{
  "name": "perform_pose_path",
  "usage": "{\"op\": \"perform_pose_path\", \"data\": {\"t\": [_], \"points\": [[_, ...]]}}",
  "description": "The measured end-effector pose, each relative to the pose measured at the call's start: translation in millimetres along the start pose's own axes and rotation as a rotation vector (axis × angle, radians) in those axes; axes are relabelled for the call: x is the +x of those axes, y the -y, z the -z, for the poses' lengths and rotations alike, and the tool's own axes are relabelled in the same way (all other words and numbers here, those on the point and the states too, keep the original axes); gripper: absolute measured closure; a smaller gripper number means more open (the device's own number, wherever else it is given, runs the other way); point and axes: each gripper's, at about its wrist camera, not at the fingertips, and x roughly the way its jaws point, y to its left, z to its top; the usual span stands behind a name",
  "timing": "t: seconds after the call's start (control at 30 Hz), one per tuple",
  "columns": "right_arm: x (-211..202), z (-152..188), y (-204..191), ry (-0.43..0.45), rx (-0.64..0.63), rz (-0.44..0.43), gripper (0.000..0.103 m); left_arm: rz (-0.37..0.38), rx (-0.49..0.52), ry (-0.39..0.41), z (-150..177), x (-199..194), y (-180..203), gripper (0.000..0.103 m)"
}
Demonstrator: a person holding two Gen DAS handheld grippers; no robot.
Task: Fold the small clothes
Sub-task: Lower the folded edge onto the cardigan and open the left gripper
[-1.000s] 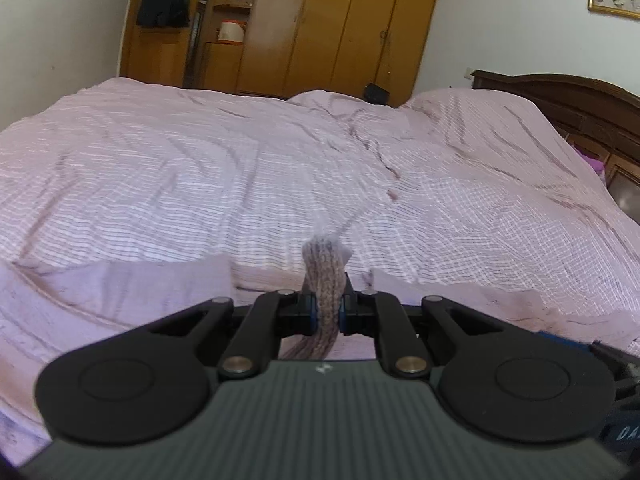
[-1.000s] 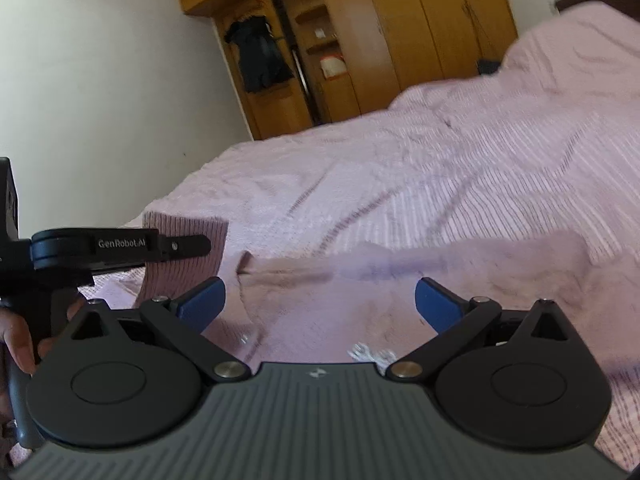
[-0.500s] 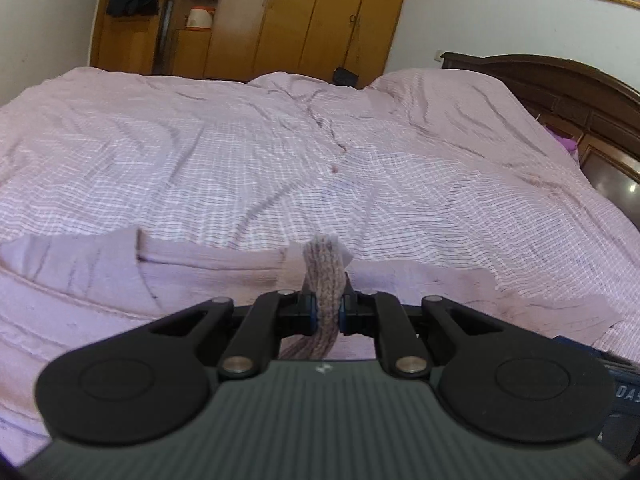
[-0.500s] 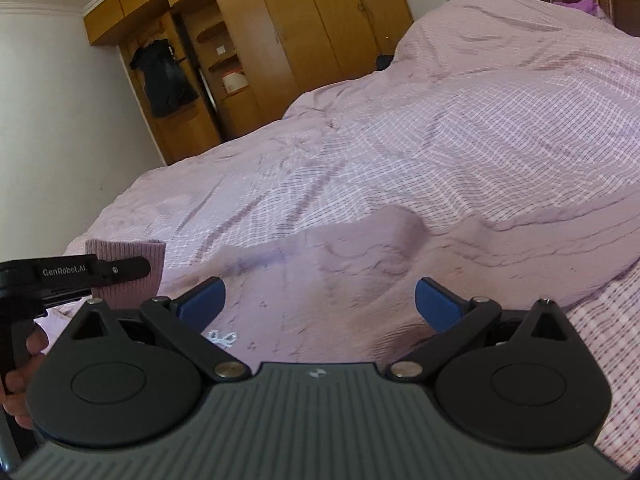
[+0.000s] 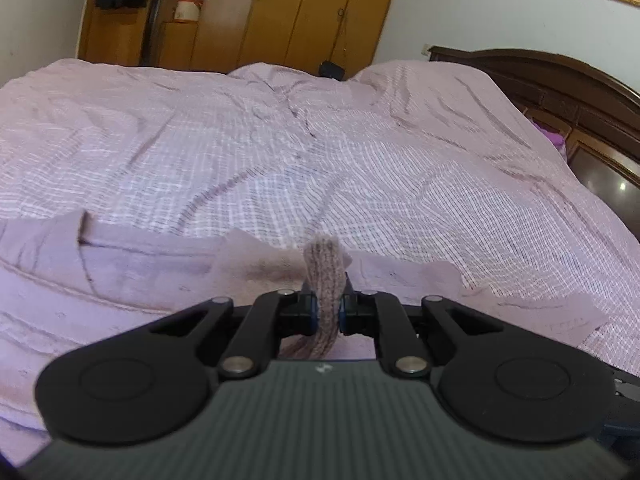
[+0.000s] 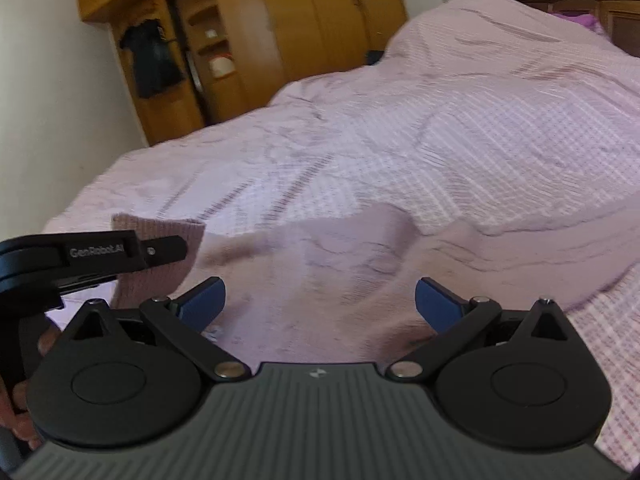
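A small dusty-pink garment (image 5: 132,276) lies spread on the bed, also in the right wrist view (image 6: 340,264). My left gripper (image 5: 328,312) is shut on the garment's ribbed knit cuff (image 5: 325,268), which sticks up between the pads. In the right wrist view the left gripper (image 6: 100,254) shows at the left, with the ribbed cuff (image 6: 168,232) behind it. My right gripper (image 6: 318,300) is open and empty, hovering just above the garment's middle.
The bed is covered by a wrinkled pink checked sheet (image 5: 320,152). A dark wooden headboard (image 5: 560,84) stands at the right. Wooden wardrobes (image 5: 280,16) line the far wall.
The left gripper has carried the cuff forward over the garment, so more of the garment now lies in front of it. The right gripper has swung rightward and stays open.
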Motion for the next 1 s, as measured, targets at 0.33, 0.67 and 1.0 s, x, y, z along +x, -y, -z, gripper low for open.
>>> {"op": "perform_pose_path", "data": {"t": [0.33, 0.67, 1.0], "points": [[15, 1, 19, -0.062, 0.089, 0.030, 0.000, 0.098, 0.032, -0.050, 5, 4, 6, 0.079], [35, 8, 3, -0.210, 0.242, -0.149, 0.000, -0.118, 0.147, -0.082, -19, -62, -116, 0.080], [0, 12, -28, 0.011, 0.138, -0.033, 0.012, -0.341, 0.045, -0.097, 11, -138, -250, 0.080]]}}
